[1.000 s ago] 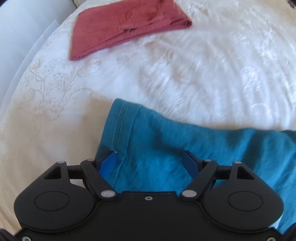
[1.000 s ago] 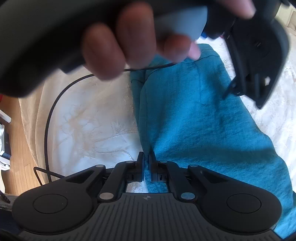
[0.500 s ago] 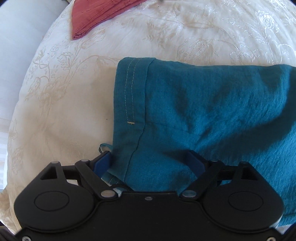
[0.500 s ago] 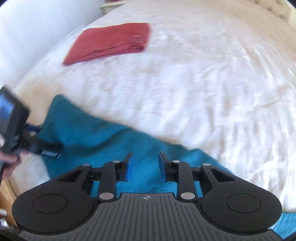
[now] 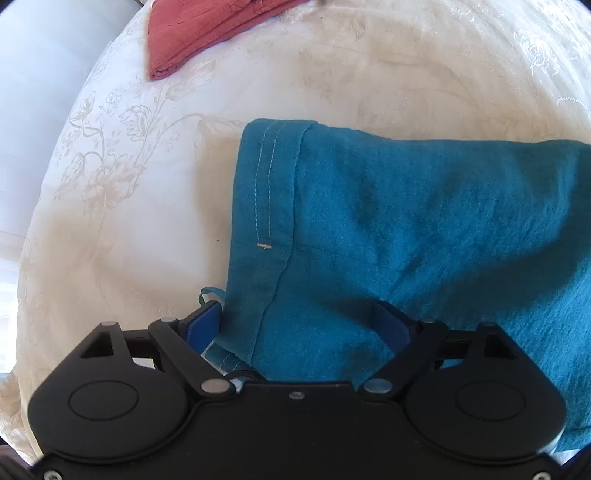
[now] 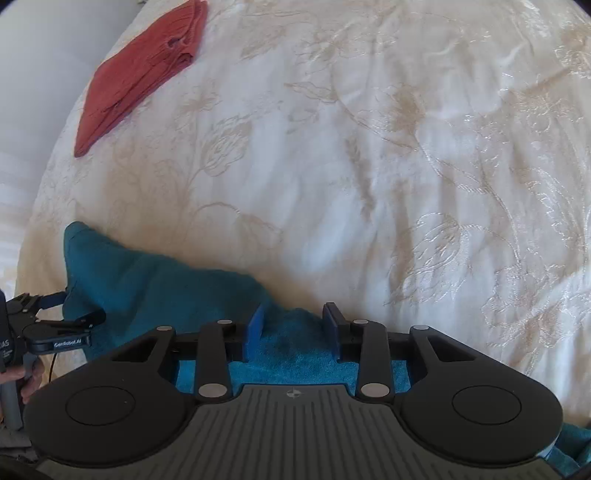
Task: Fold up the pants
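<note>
Since a second ago both views have swung round: the right camera, which then looked along the teal cloth with the other hand close before it, now looks out over open bedspread, and the right tongs (image 6: 291, 326), then pinched together, now stand spread.

Largest to smallest, the bed (image 6: 406, 166) with its cream floral cover fills both views. On it the teal pants (image 5: 424, 229) lie as a broad folded slab, reaching from 6 o'clock to 3 o'clock in the left view, with a stitched hem edge turned up toward 11 o'clock. A red folded garment (image 5: 207, 33) rests well apart at 12 o'clock, seemingly already finished.

The left tongs (image 5: 301, 328) are spread wide, with the hem corner of the pants lying between the blue pads; neither pad presses the cloth, so nothing is gripped. The right tongs are likewise apart, hovering just over the far edge of the teal cloth at 6 o'clock and holding nothing.

By my reading, at least one fold is laid down and both ends have just been let go. A further fold, perhaps a halving, and some smoothing look to be left; whether the legs are aligned beneath cannot be seen.
</note>
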Tool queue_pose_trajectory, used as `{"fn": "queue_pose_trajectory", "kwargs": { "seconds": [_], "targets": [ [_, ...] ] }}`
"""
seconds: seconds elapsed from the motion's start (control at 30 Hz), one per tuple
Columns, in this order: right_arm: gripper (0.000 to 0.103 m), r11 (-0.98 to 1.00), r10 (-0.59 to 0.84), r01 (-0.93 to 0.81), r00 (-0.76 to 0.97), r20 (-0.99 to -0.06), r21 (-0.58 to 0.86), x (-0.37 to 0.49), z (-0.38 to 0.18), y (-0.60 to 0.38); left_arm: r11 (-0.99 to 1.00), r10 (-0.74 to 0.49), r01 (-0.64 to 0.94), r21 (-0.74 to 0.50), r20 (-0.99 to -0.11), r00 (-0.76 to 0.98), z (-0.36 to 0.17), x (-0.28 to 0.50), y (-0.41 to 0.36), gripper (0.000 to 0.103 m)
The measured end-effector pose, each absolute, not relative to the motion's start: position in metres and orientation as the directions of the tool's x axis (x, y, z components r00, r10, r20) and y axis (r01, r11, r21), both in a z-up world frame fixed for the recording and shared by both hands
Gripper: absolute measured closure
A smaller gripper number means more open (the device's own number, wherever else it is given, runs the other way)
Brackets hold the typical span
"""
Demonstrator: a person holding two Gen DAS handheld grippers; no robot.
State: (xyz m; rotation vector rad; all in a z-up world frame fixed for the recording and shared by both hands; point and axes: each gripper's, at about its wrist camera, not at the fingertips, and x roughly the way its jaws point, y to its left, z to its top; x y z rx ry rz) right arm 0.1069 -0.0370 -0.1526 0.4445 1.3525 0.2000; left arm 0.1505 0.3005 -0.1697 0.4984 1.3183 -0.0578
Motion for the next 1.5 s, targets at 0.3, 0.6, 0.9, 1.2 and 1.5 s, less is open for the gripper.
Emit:
{"fn": "queue_pose_trajectory", "kwargs": {
  "seconds": [0.3, 0.6, 0.9, 1.2, 1.5],
  "targets": [
    [0.092, 0.945, 0.327, -0.102, 0.295, -0.898, 0.311, 0.041, -0.116, 0.018, 0.915, 0.024, 0.362, 0.178, -0.92, 0.39, -0.087, 0.154, 0.256, 0.018],
    [0.092, 0.951, 0.172, -0.306, 0.409, -0.896, 0.043, -0.006, -0.098, 0.076, 0.871, -0.086, 0.483, 0.093, -0.938, 0.337, -0.121, 0.183, 0.17, 0.018],
    [0.089, 0.946, 0.187, -0.316, 0.37, -0.91, 0.066, -0.008, -0.102, 0.08, 0.799, -0.041, 0.591, 0.114, -0.97, 0.242, -0.152, 0.138, 0.185, 0.019],
    [0.084, 0.95, 0.173, -0.309, 0.384, -0.907, 0.05, 0.011, -0.093, 0.078, 0.821, -0.065, 0.565, 0.081, -0.97, 0.235, -0.148, 0.132, 0.194, 0.019],
    [0.061, 0.959, 0.157, -0.28, 0.381, -0.911, 0.048, 0.018, -0.091, 0.059, 0.822, -0.072, 0.565, 0.075, -0.969, 0.235, -0.149, 0.133, 0.193, 0.019]
  ]
}}
